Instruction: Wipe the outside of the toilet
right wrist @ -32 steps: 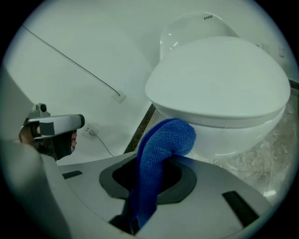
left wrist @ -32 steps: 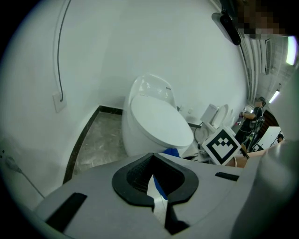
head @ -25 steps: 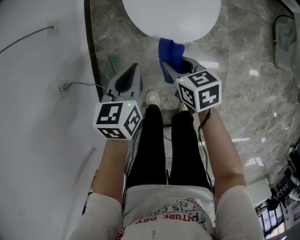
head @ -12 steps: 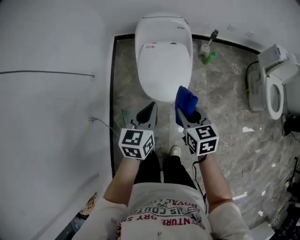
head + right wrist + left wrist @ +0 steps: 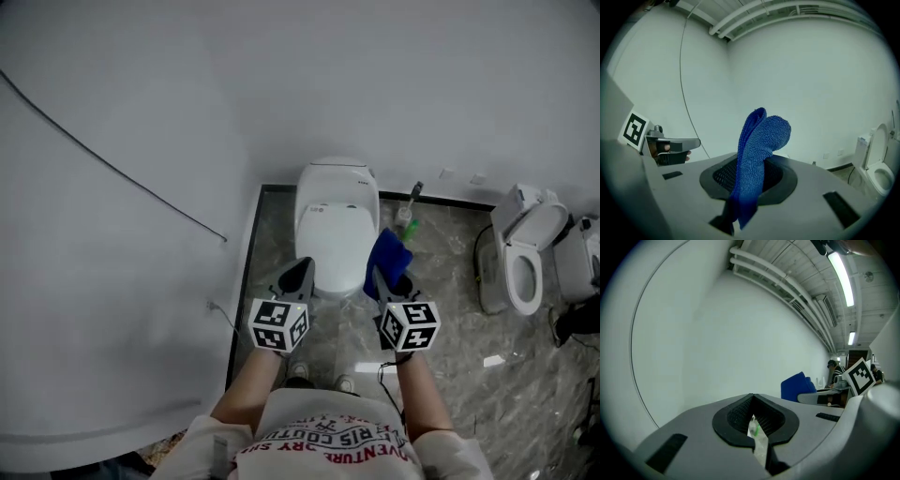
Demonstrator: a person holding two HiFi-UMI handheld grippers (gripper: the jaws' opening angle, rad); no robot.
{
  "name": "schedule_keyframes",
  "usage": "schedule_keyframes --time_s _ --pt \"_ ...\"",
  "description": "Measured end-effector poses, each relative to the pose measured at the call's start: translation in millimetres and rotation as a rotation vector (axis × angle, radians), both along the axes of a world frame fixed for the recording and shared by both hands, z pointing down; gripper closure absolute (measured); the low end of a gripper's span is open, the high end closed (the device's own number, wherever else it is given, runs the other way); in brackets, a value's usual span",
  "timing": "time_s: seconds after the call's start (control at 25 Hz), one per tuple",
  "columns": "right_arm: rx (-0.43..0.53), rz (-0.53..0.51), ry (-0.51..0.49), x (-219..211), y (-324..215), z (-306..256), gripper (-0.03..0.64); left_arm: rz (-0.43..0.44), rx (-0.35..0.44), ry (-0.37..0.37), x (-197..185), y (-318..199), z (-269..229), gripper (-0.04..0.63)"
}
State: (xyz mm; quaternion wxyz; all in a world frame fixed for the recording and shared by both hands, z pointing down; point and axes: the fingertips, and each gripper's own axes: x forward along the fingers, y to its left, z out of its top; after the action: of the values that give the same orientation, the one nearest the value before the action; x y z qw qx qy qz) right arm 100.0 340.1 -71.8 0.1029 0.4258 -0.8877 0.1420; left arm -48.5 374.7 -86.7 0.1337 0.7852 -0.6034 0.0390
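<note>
Ahead, the toilet stands white on the floor, its back against the wall and its lid down. It lies just beyond the tips of both grippers in the head view, and neither touches it.

The right hand-held gripper is clamped on a blue cloth. In the head view the cloth overlaps the toilet's right front edge; whether it touches the bowl cannot be told. The right gripper view shows the folded cloth pinched between the jaws of that gripper, its free end standing up above them and a short tail hanging below.

The left hand-held gripper points at the toilet's left front edge. In its own view its jaws are closed to a thin slit with nothing held, and the cloth shows off to the right.

A brush and a small green item stand on the floor just right of the toilet, by the wall. A second toilet with its lid up sits well apart to the right. A thin cable runs slanting across the wall on the left.
</note>
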Motion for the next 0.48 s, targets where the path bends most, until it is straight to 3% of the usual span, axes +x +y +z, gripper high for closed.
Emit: schedule_keyframes --time_s 0.16,0.48 --pt "0.102 -0.005 -0.015 -3 1 -61 0.540 -0.002 0.100 -0.003 3 2 -56 0.589" --pt "0.226 0.001 0.010 -3 17 -117 0.540 -0.025 0.264 -0.058 -14 17 -138 0.589"
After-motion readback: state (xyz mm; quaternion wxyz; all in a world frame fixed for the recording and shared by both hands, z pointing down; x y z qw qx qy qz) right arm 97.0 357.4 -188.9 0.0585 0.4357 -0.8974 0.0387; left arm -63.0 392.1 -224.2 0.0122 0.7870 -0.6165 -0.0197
